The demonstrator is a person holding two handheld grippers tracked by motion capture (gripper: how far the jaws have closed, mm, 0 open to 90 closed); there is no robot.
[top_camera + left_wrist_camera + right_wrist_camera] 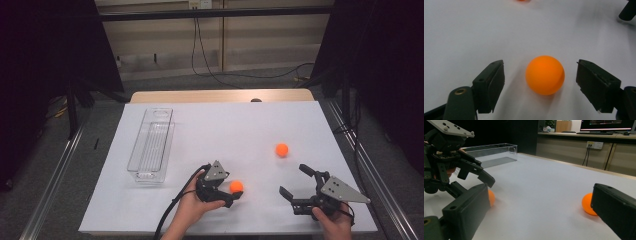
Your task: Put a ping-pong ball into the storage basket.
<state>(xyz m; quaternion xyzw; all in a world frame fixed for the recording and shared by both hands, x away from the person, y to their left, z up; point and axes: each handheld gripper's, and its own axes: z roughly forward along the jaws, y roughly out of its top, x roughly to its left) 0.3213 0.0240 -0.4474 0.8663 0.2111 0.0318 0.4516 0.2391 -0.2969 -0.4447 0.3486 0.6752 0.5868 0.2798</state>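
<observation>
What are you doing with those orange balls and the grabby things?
A person holds a grabbing tool in each hand at a white table. The left tool sits around the near orange ball, one jaw on each side but not touching it yet. The right tool is open, holding nothing. A second orange ball lies farther out, and a clear plastic bin stands off to the left, nothing visible inside.

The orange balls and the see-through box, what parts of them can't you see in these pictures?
- Far orange ball, right gripper view: right part hidden behind that tool's own jaw.
- Near orange ball, right gripper view: mostly hidden behind the other jaw.
- Far orange ball, left gripper view: cut off by the top edge.
- Clear plastic box, high view: contents too faint to tell.
</observation>
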